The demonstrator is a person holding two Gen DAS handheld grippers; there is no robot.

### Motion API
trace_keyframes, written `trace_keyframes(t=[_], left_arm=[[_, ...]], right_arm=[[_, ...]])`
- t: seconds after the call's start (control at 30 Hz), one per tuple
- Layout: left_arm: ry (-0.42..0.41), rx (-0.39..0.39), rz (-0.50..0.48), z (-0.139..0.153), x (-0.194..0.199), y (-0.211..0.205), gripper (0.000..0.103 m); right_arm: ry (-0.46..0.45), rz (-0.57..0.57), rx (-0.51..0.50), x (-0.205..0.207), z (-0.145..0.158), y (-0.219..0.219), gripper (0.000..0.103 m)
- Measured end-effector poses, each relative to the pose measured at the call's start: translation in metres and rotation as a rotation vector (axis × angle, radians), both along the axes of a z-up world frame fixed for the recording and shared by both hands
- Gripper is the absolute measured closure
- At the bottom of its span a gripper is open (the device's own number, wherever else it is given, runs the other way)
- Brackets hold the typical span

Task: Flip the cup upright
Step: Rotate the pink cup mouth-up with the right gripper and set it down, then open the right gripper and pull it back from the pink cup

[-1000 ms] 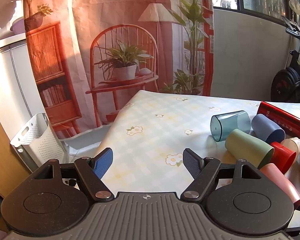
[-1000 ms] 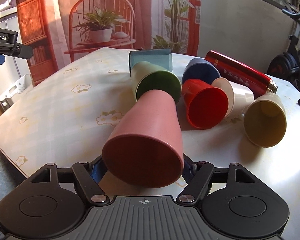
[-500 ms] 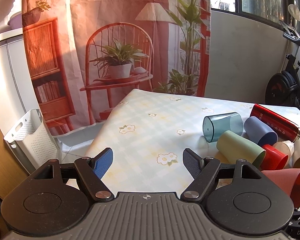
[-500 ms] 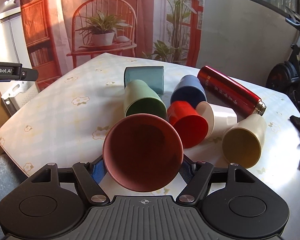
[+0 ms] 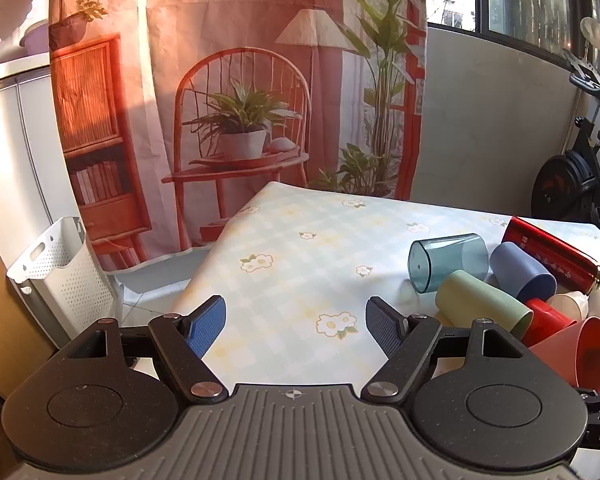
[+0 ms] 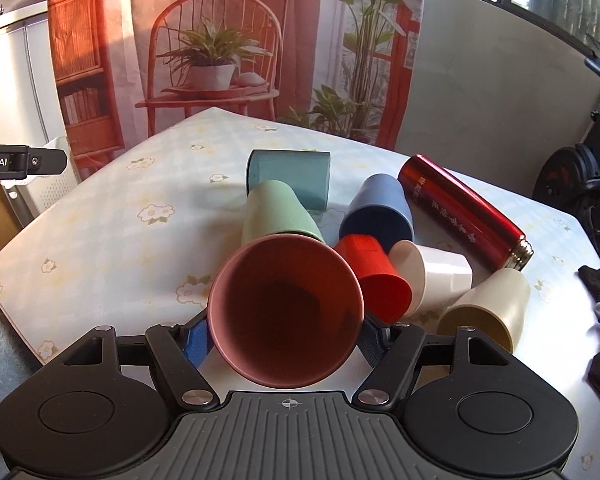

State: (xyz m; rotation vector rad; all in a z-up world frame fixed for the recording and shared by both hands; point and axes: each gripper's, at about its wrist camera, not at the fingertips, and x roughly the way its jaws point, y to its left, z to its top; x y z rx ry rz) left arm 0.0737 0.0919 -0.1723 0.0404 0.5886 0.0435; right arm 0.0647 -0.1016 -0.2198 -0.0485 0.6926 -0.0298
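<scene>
My right gripper point(image 6: 286, 336) is shut on a pink cup point(image 6: 286, 308) and holds it above the table's near edge, its open mouth tilted up towards the camera. The same pink cup point(image 5: 580, 354) shows at the far right of the left wrist view. My left gripper point(image 5: 296, 320) is open and empty, over the table's left front corner, apart from the cups.
Several cups lie on their sides on the flowered tablecloth point(image 6: 112, 216): teal point(image 6: 290, 178), green point(image 6: 276, 214), blue point(image 6: 380, 210), red point(image 6: 374, 276), white point(image 6: 432, 276), beige point(image 6: 486, 306). A red flask point(image 6: 462, 208) lies behind them. A white basket point(image 5: 56, 276) stands on the floor at left.
My right gripper has lifted the pink cup off the table and tipped it, so its mouth now faces up towards the camera. The left gripper has drawn back slightly, still open.
</scene>
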Motion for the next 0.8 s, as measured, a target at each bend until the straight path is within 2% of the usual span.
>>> trace_keyframes(t=[0.47,0.8], left_arm=[[-0.009,-0.008,0.004,0.0,0.002,0.002,0.024],[-0.014,-0.01,0.006,0.0,0.002,0.003,0.024]], right_arm=[[0.022,0.014,-0.034,0.026,0.0,-0.002,0.035],[0.02,0.003,-0.011,0.03,-0.004,-0.006,0.035]])
